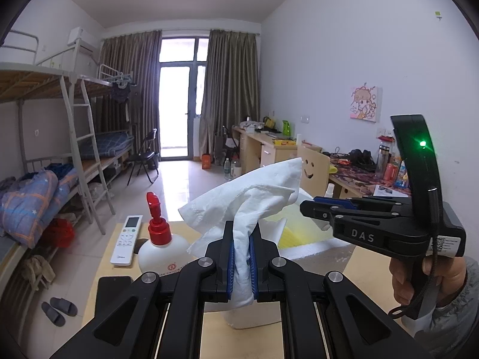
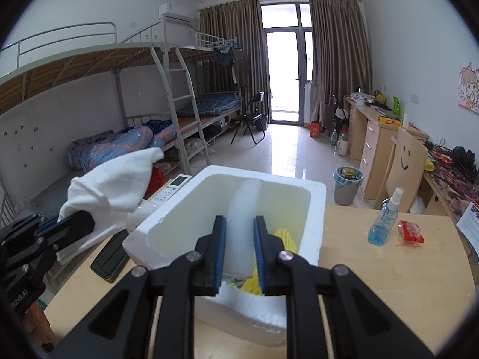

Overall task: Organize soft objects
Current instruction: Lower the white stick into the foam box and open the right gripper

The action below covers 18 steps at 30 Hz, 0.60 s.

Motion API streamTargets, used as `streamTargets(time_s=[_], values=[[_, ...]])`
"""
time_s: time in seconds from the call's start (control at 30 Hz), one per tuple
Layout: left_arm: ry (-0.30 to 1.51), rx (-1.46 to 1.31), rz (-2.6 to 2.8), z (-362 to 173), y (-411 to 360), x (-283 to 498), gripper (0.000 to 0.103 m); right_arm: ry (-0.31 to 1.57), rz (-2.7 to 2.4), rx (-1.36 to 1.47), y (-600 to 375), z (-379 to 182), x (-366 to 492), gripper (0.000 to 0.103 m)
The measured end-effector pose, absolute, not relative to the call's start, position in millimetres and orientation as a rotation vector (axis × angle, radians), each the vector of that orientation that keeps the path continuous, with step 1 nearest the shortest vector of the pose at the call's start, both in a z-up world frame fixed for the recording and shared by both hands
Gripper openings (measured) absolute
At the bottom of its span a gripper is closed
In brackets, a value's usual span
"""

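My left gripper point(image 1: 241, 257) is shut on a white cloth point(image 1: 248, 197) and holds it up above the table, left of a white foam box point(image 2: 314, 209). The cloth also shows in the right wrist view point(image 2: 113, 185). My right gripper point(image 2: 239, 248) is shut on a white foam tube point(image 2: 244, 218) and holds it over the open box. A yellow ridged sponge point(image 2: 284, 237) lies inside the box. The right gripper also shows in the left wrist view point(image 1: 323, 209), over the box.
On the wooden table point(image 2: 389, 284) are a white bottle with a red pump point(image 1: 158, 239), a remote control point(image 1: 127, 239), a black phone point(image 2: 109, 258), a blue spray bottle point(image 2: 384, 221) and a red packet point(image 2: 410, 232). Bunk beds stand left, desks right.
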<state>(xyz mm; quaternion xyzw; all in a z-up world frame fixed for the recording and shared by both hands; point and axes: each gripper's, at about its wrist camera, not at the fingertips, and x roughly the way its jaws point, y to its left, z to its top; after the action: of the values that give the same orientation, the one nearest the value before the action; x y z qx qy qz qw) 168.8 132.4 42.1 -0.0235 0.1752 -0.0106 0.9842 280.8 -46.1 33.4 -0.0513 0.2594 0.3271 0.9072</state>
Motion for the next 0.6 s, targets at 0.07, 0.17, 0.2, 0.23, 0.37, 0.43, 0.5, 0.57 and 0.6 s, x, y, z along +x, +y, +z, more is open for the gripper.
streamTargets(time_s=[0.07,0.17,0.2,0.23,0.37,0.43,0.5,0.57,0.6], values=[[0.355,-0.047,-0.017,42,129,170,0.009,0.538,0.677,-0.108,-45,32,283,0.026],[0.356,-0.048,-0.014,43,129,172,0.009,0.531,0.68,-0.121,-43,32,282,0.05],[0.358,-0.049,-0.011,43,129,173,0.009,0.524,0.689,-0.109,-45,33,281,0.067],[0.361,-0.053,-0.01,44,130,174,0.009,0.511,0.695,-0.096,-49,33,280,0.073],[0.363,-0.051,-0.007,46,130,177,0.009,0.504,0.694,-0.075,-56,39,278,0.073],[0.366,-0.049,-0.008,47,129,179,0.009,0.505,0.696,-0.054,-63,41,278,0.073],[0.37,-0.049,-0.012,48,128,181,0.009,0.505,0.689,-0.048,-68,41,277,0.073],[0.373,-0.052,-0.018,49,128,184,0.009,0.505,0.686,-0.043,-72,42,276,0.073],[0.375,-0.052,-0.021,49,127,186,0.009,0.502,0.686,-0.041,-75,42,275,0.073]])
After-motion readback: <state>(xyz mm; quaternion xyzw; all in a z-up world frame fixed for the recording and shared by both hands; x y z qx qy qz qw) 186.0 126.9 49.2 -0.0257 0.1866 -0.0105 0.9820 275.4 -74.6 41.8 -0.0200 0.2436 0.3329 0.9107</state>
